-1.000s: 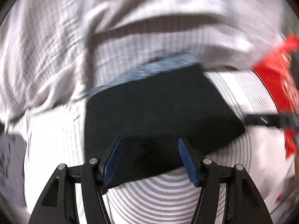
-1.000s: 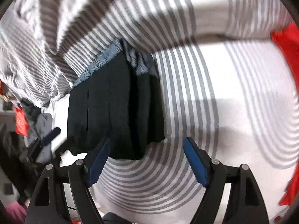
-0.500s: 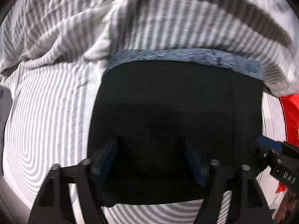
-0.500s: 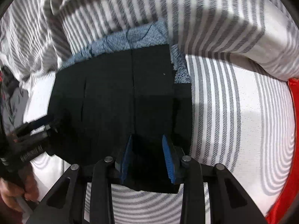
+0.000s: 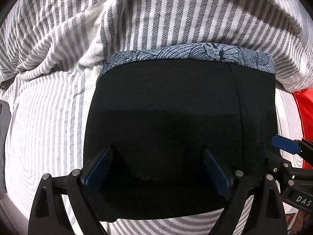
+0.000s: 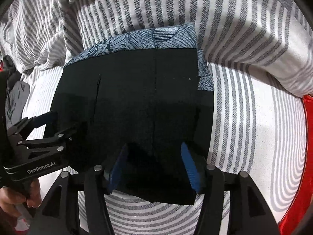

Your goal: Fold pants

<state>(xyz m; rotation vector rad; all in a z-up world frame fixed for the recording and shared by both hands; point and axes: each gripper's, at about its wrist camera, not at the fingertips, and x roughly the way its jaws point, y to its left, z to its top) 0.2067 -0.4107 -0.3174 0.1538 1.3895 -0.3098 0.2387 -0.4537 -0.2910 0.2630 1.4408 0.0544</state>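
Widening since a moment ago, the right gripper (image 6: 154, 166) and the open left gripper (image 5: 158, 168) straddle the folded pants (image 5: 176, 127), gripping nothing.

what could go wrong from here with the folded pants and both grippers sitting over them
1. The left gripper and right gripper both sit open over the near edge of the black pants; pulling away carelessly might drag the top layer and undo the fold.
2. The patterned blue garment lies underneath, so a deep pinch may catch it too.
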